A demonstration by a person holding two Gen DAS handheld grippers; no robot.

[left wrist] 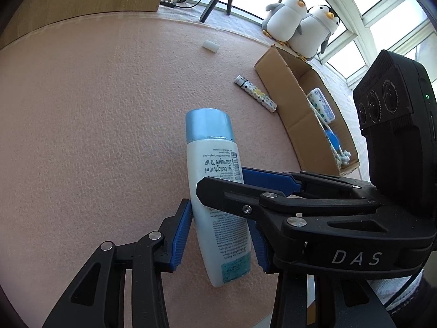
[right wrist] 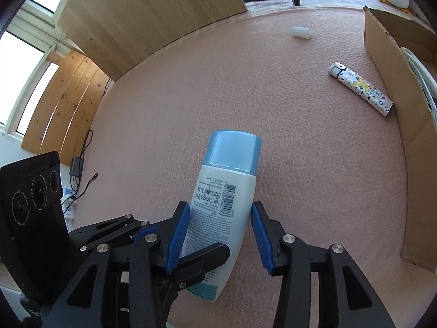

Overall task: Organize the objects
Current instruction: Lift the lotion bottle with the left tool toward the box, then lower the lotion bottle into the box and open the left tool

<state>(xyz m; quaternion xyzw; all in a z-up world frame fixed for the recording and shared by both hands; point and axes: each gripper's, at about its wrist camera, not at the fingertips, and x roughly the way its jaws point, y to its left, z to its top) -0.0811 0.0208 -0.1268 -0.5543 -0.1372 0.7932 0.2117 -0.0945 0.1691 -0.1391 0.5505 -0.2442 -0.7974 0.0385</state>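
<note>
white bottle (right wrist: 226, 207) lies between both grippers' jaws; whether either pair clamps it is unclear.

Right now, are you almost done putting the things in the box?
Partly. A few things already lie in the cardboard box. The bottle sits between the fingers of both the left gripper and right gripper. The patterned tube and small white piece still lie on the pink mat.

Bottle (right wrist: 226, 199) lay on the mat (right wrist: 300, 164); lighter (right wrist: 360, 87) lay beyond it to the right, just beside the cardboard box (right wrist: 396, 87); small cylinder (right wrist: 301, 32) lay farther back.
</note>
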